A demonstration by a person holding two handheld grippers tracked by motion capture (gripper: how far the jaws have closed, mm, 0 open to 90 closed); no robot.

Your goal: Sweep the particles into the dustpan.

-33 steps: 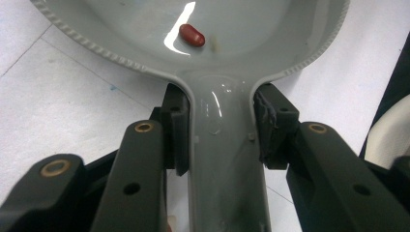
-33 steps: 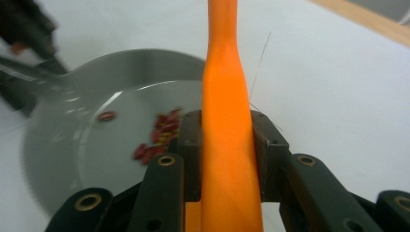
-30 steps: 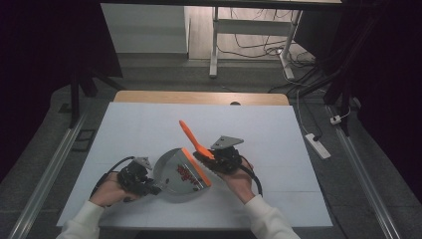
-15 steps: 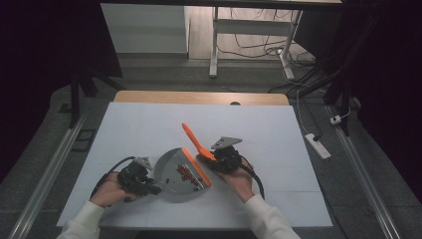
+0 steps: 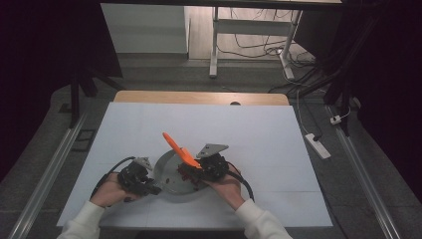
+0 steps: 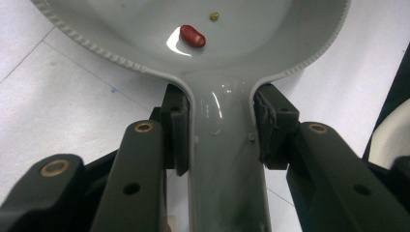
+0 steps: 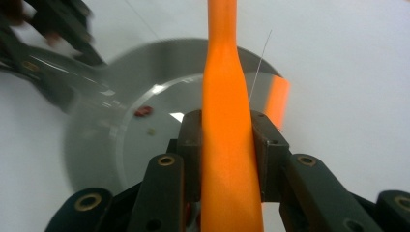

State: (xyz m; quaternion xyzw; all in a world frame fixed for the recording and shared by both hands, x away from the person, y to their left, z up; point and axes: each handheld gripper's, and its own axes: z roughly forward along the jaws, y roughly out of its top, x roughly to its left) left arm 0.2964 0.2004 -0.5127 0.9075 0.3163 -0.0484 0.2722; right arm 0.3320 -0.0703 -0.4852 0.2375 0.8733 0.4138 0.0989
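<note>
Tools [image 5: 149,185] [image 5: 191,169] clamp pan [image 5: 169,177] handle and orange spatula [image 5: 178,149].

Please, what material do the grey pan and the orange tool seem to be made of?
The grey pan looks like glossy moulded plastic or coated metal, I cannot tell which: bright highlights lie on its smooth handle and bowl, and its rim is finely ridged. The orange tool looks like matte plastic or silicone: one even colour, no shine, soft rounded edges. The pan's wall mirrors it in the right gripper view.
</note>
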